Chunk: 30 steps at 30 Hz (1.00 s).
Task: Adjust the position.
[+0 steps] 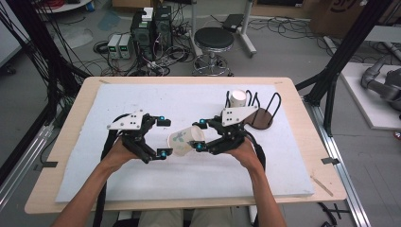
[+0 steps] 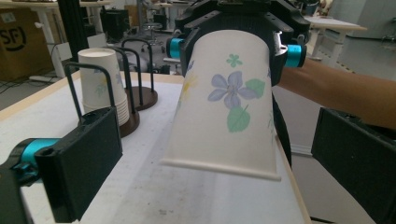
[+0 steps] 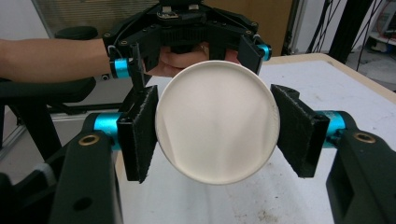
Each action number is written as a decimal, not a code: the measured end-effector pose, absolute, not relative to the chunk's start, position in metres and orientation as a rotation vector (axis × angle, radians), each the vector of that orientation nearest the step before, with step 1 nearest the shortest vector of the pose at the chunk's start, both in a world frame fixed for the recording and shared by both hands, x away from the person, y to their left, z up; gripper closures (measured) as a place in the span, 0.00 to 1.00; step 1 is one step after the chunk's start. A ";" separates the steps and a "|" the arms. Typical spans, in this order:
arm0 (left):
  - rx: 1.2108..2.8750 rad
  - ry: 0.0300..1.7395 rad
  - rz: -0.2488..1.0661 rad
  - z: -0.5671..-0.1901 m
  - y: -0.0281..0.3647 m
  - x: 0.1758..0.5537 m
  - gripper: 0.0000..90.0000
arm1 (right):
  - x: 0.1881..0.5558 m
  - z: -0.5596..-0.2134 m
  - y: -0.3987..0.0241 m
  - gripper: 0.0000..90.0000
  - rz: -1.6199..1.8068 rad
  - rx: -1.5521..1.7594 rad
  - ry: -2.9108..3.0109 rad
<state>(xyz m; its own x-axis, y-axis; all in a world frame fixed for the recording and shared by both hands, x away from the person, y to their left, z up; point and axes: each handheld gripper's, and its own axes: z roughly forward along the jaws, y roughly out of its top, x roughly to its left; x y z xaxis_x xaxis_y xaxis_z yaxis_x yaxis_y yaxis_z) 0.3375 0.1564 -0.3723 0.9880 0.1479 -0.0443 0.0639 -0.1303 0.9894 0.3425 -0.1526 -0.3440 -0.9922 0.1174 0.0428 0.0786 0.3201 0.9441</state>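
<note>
While a floral paper cup (image 1: 185, 140) is held on its side above the white mat (image 1: 142, 184), clamped near its base by the right gripper (image 1: 201, 135), the left gripper (image 1: 162, 136) is spread wide at its rim, gripping nothing. A handover is judged half done; the cup stack (image 1: 238, 99) waits in the wire rack (image 1: 265, 111).

Beyond my table (image 1: 302, 142), a black stool (image 1: 214, 40) stands on grey floor (image 1: 283, 52) beside computer towers (image 1: 151, 29) and tangled cables (image 1: 118, 66).

Robotics lab, computer towers (image 1: 151, 28), floor cables (image 1: 118, 61), stool (image 1: 213, 40)
</note>
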 end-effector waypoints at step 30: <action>1.745 0.104 -0.026 -0.377 0.114 0.345 0.02 | 0.339 -0.343 -0.151 0.41 1.855 0.146 2.520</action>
<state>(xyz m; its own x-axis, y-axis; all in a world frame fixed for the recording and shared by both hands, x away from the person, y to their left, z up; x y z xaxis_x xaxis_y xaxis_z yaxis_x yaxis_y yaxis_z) 0.3453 0.1143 -0.3769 0.9956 0.0553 -0.0758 0.0842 -0.1720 0.9815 0.3387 -0.1515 -0.3429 -0.9956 0.0802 0.0480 0.0697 0.2943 0.9532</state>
